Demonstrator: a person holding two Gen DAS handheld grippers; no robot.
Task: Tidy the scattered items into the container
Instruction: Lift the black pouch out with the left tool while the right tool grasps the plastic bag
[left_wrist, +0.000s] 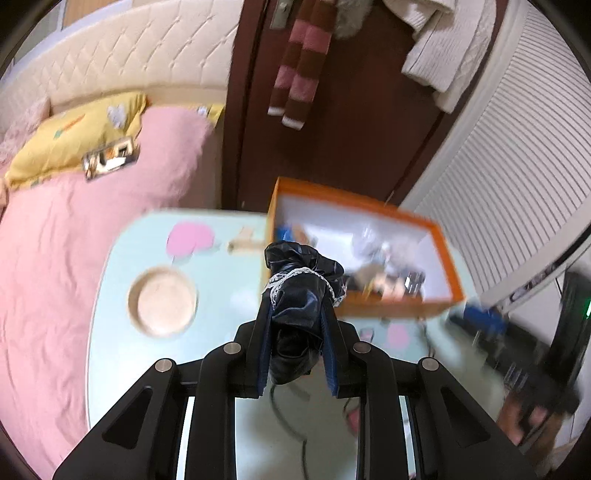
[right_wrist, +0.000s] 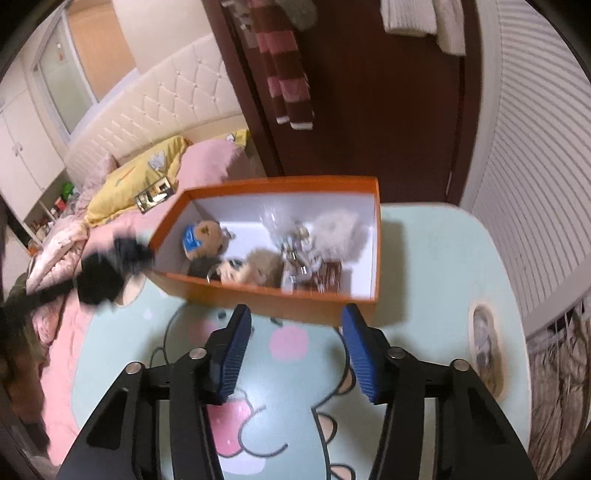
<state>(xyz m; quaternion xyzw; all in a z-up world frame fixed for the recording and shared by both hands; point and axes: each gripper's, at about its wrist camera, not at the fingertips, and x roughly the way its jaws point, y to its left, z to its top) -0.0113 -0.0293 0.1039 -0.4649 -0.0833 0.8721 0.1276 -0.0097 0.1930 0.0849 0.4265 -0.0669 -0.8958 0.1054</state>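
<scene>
In the left wrist view, your left gripper (left_wrist: 297, 314) is clamped on a black satin scrunchie with lace trim (left_wrist: 301, 284), which bulges out past the fingertips at the centre of the frame. The orange box (left_wrist: 399, 308) sits just right of it, its near left corner almost under the bundle. The round wooden coaster (left_wrist: 162, 301) lies on the mint table mat (left_wrist: 229, 269) at middle left, still outside the box.

The risk here is a release too soon: the scrunchie looks to hang over the box's left wall rather than its floor, so it could drape on the rim or slide down outside. The frame is smeared, so the overlap is hard to judge. A nudge against that light cardboard wall could also shove the box.

In the right wrist view, the scrunchie shows as a dark blur at middle left, touching or just beside the box's left corner. The box fills the centre, holding plush toys (right_wrist: 207, 240) and small trinkets. Your right gripper (right_wrist: 295, 350) stands wide and empty at the lower centre, just short of the box's near wall.
</scene>
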